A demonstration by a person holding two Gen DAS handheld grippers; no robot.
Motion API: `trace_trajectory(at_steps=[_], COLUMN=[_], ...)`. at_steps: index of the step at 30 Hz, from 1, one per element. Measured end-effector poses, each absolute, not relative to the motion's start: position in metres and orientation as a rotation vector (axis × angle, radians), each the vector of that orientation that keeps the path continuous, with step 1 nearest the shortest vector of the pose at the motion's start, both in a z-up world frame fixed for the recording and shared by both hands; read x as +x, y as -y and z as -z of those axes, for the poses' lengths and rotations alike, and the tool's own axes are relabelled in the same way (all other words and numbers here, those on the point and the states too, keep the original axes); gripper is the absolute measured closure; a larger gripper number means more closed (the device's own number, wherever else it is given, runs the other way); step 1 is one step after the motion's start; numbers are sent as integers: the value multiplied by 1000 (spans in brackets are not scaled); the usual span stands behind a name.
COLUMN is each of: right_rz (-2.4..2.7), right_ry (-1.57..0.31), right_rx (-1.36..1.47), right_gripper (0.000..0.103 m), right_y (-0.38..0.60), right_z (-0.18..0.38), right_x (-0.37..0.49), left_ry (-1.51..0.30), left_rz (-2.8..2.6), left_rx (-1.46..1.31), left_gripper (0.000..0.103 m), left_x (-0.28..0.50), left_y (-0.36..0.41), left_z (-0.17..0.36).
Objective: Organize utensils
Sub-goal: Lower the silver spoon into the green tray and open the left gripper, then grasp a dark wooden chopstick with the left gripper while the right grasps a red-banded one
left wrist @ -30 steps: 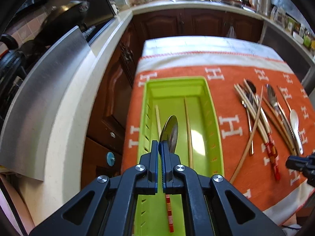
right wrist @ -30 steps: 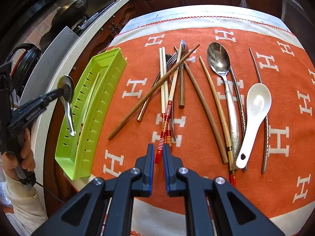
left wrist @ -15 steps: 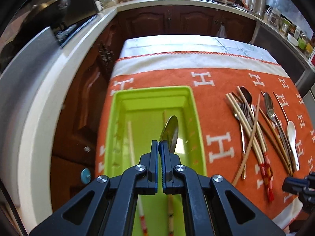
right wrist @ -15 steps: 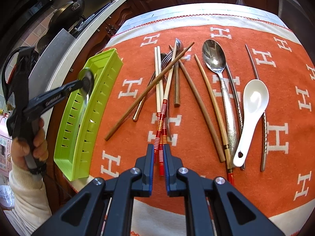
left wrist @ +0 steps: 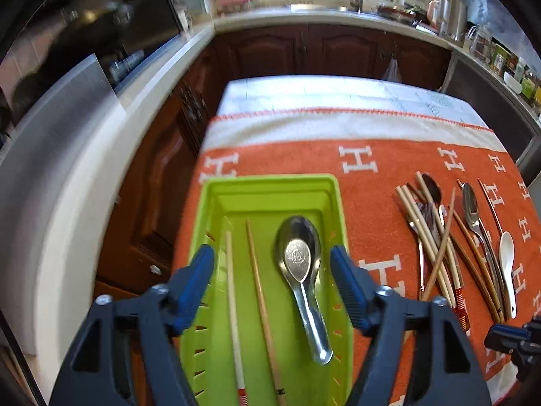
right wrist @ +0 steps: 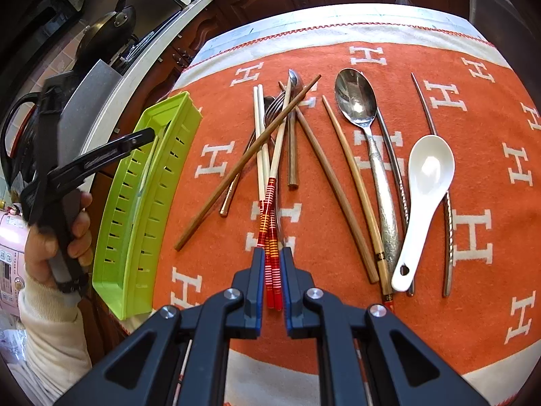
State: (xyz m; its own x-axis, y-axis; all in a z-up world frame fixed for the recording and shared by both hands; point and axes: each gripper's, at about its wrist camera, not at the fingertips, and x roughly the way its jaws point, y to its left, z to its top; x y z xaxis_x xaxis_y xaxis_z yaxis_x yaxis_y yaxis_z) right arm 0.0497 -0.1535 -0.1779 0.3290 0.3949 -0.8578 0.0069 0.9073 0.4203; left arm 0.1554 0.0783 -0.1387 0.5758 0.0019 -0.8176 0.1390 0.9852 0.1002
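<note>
My left gripper (left wrist: 270,270) hangs over the lime-green tray (left wrist: 270,181) with its jaws opening wide. The metal spoon (left wrist: 299,264) lies loose in the tray below them, touching neither pad, beside two chopsticks (left wrist: 233,287). My right gripper (right wrist: 271,264) is shut on nothing and hovers low over the orange cloth (right wrist: 439,67). The red-striped ends of a chopstick pair (right wrist: 267,203) lie on the cloth under its narrow gap. Loose utensils are spread ahead of it: a large metal spoon (right wrist: 358,108), a white ceramic spoon (right wrist: 427,176), a fork (right wrist: 270,111) and several chopsticks.
The tray sits at the table's left edge, next to a white counter (left wrist: 84,169) with a pan (right wrist: 104,34) on the stove. A hand in a cream sleeve (right wrist: 50,243) holds the left gripper. Dark wooden cabinets (left wrist: 338,54) stand beyond the table.
The left jaws have opened and let go of the spoon, which now lies flat in the tray. The left gripper shifted across over the tray. The right gripper stayed put.
</note>
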Motion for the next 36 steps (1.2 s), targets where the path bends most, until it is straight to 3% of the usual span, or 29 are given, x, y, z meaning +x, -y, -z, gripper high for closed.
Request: trace_trajectory(at_steps=[12, 16, 19, 36], right_rz=[-239, -235, -236, -247], right_ry=[-1179, -1156, -1143, -1177], right_rx=[397, 399, 395, 437], right_gripper=[94, 94, 94, 94], right_y=[162, 163, 164, 172], right_z=[169, 164, 162, 186], right_x=[62, 67, 71, 83], left_ry=[-949, -1018, -1058, -1138], left_rz=[293, 336, 364, 394], left_rx=[116, 139, 124, 153], left_gripper=[34, 56, 64, 79], left_x=[117, 118, 122, 143], left_y=[-31, -9, 0, 27], left_z=[115, 137, 152, 192])
